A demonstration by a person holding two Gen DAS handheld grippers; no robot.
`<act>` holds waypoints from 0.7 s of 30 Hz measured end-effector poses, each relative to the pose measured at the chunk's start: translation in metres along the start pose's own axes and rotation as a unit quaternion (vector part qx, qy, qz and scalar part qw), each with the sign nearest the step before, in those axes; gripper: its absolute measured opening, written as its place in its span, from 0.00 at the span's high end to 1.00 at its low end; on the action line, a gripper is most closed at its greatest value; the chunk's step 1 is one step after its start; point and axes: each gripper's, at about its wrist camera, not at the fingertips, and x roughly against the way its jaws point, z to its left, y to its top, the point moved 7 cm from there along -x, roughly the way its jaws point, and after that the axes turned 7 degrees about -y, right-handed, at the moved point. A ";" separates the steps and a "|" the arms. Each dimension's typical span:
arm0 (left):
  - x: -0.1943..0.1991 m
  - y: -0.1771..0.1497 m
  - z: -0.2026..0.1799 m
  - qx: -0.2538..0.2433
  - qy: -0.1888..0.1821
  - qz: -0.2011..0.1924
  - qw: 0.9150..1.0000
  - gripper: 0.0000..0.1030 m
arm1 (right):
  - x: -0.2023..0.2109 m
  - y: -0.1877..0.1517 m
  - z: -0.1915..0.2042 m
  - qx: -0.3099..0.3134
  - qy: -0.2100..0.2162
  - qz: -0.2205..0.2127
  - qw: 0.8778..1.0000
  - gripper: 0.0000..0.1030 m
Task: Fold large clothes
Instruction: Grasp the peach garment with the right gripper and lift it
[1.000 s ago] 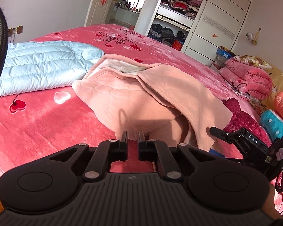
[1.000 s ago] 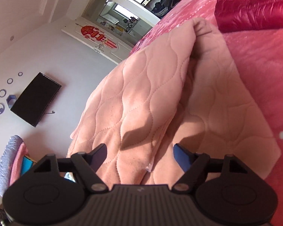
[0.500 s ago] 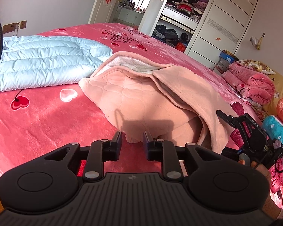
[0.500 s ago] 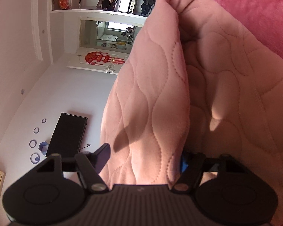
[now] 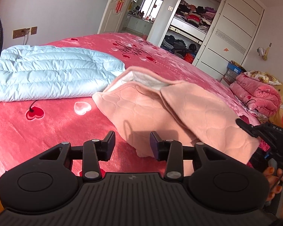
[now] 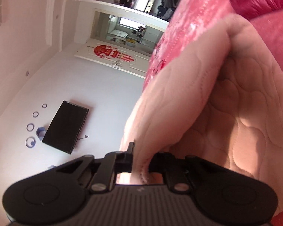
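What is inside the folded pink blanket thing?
Where the pink quilted garment gapes open near the blue puffy jacket, white fleecy lining shows inside. Deeper in, the folded layers cover everything, so nothing more can be seen.

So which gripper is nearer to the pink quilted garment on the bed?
Right. The right gripper is shut on the pink quilted garment's edge; the left gripper is open, just short of its near hem, not touching.
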 end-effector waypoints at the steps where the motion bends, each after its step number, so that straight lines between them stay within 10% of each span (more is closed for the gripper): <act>1: 0.004 0.002 0.000 0.000 0.001 -0.004 1.000 0.53 | 0.008 0.000 0.011 0.020 0.002 -0.001 1.000 0.93; 10: 0.047 0.029 -0.010 -0.012 0.010 -0.051 0.999 0.47 | 0.084 -0.038 0.075 0.142 0.017 0.027 0.989 0.94; 21: 0.068 0.032 -0.036 -0.047 -0.006 -0.065 0.997 0.40 | 0.169 -0.094 0.054 0.038 -0.011 0.120 0.992 0.94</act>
